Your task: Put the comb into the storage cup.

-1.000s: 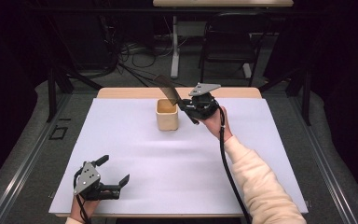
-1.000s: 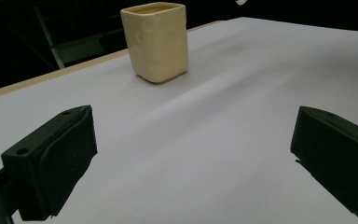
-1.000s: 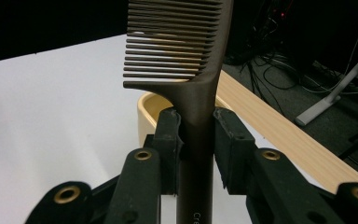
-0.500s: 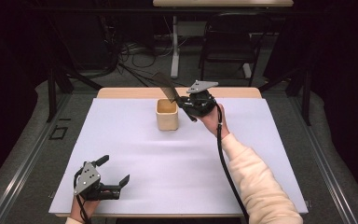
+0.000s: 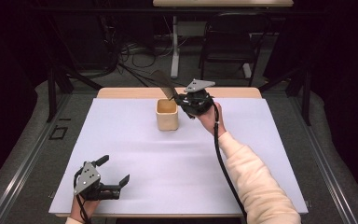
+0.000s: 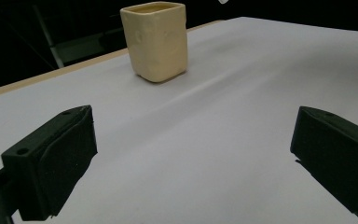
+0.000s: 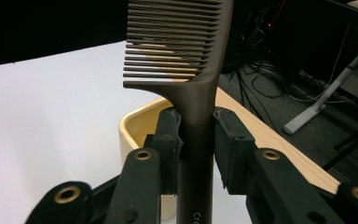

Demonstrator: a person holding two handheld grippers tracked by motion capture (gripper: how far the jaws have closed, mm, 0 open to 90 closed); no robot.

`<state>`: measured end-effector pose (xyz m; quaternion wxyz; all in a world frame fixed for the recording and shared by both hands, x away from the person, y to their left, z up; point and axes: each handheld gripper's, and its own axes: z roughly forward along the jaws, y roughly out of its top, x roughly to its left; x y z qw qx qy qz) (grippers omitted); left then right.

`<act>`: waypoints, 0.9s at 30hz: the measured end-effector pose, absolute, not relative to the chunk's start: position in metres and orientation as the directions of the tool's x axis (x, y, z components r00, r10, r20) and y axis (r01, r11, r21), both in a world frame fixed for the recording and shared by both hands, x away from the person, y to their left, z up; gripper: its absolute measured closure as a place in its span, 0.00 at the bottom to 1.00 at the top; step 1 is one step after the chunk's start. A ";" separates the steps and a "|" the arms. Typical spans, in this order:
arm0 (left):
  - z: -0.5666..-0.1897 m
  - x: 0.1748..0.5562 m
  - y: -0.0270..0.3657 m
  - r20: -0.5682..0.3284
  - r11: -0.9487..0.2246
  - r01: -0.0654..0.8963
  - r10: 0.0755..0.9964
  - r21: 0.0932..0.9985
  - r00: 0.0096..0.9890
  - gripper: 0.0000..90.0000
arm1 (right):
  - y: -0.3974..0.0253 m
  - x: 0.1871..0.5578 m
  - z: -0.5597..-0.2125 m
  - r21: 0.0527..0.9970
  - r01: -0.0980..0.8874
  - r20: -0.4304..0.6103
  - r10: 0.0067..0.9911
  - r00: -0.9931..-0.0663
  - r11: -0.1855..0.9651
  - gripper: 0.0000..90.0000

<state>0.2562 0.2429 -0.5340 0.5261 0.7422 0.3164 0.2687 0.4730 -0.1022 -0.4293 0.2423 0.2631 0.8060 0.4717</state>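
**Comb held above the cup near the far edge**

A dark comb [image 7: 186, 56] is clamped by its handle between the jaws of the right gripper [image 5: 182, 99], teeth end raised and tilted up and away toward the far side of the table. In the right gripper view the handle is seen pinched from both sides, with the teeth pointing to that view's left. The comb is held over the far right rim of a cream square cup [image 5: 167, 114], which stands upright on the white mat [image 5: 177, 158]. No contact between comb and cup can be made out.

The cup is set close to the mat's far edge, where a strip of bare wooden table [image 5: 121, 93] is left showing; beyond that strip the tabletop ends. Little room is therefore left behind the cup, while wide bare mat is seen to its left, right and near side.

The left gripper [image 5: 116, 185] is held low at the near left corner of the mat, just inside its front edge, with its jaws spread wide and nothing between them. In the left gripper view the cup [image 6: 156, 39] is seen well apart from those jaws, across open mat.
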 end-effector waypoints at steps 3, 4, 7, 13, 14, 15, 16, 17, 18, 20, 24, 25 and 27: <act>-0.534 0.256 0.243 0.066 -0.246 0.187 0.752 0.951 0.655 0.00 | -0.099 0.473 -0.429 0.892 0.180 -0.159 0.660 -0.734 0.415 0.80; -0.534 0.256 0.243 0.065 -0.247 0.188 0.752 0.951 0.656 0.00 | -0.099 0.473 -0.429 0.894 0.173 -0.163 0.660 -0.733 0.413 0.80; -0.534 0.256 0.243 0.068 -0.249 0.188 0.752 0.950 0.656 0.00 | -0.097 0.473 -0.427 0.898 0.165 -0.167 0.664 -0.729 0.408 0.80; -0.534 0.256 0.243 0.065 -0.246 0.189 0.753 0.951 0.655 0.00 | -0.093 0.476 -0.424 0.903 0.161 -0.161 0.662 -0.732 0.398 0.80; -0.534 0.256 0.243 0.067 -0.248 0.188 0.752 0.950 0.655 0.01 | -0.092 0.476 -0.424 0.904 0.160 -0.161 0.661 -0.732 0.397 0.80; -0.534 0.257 0.243 0.067 -0.248 0.187 0.752 0.950 0.656 0.00 | -0.092 0.476 -0.425 0.903 0.161 -0.161 0.661 -0.733 0.398 0.80; -0.534 0.257 0.243 0.067 -0.249 0.187 0.751 0.950 0.657 0.00 | -0.091 0.476 -0.425 0.903 0.160 -0.161 0.660 -0.734 0.398 0.80; -0.534 0.257 0.243 0.067 -0.248 0.187 0.751 0.951 0.656 0.00 | -0.091 0.477 -0.425 0.903 0.161 -0.161 0.660 -0.734 0.399 0.80; -0.534 0.257 0.243 0.067 -0.248 0.187 0.752 0.951 0.656 0.01 | -0.091 0.477 -0.425 0.903 0.163 -0.159 0.661 -0.734 0.398 0.80; -0.534 0.256 0.243 0.065 -0.246 0.188 0.752 0.951 0.655 0.00 | -0.090 0.478 -0.425 0.904 0.163 -0.158 0.661 -0.733 0.396 0.80; -0.534 0.256 0.243 0.068 -0.248 0.186 0.752 0.951 0.655 0.00 | -0.089 0.479 -0.424 0.902 0.162 -0.160 0.658 -0.736 0.400 0.80; -0.534 0.256 0.243 0.068 -0.247 0.185 0.752 0.951 0.656 0.00 | -0.089 0.479 -0.424 0.902 0.161 -0.160 0.657 -0.736 0.400 0.80; -0.534 0.256 0.243 0.067 -0.246 0.185 0.752 0.951 0.655 0.00 | -0.088 0.479 -0.423 0.904 0.155 -0.163 0.656 -0.737 0.399 0.80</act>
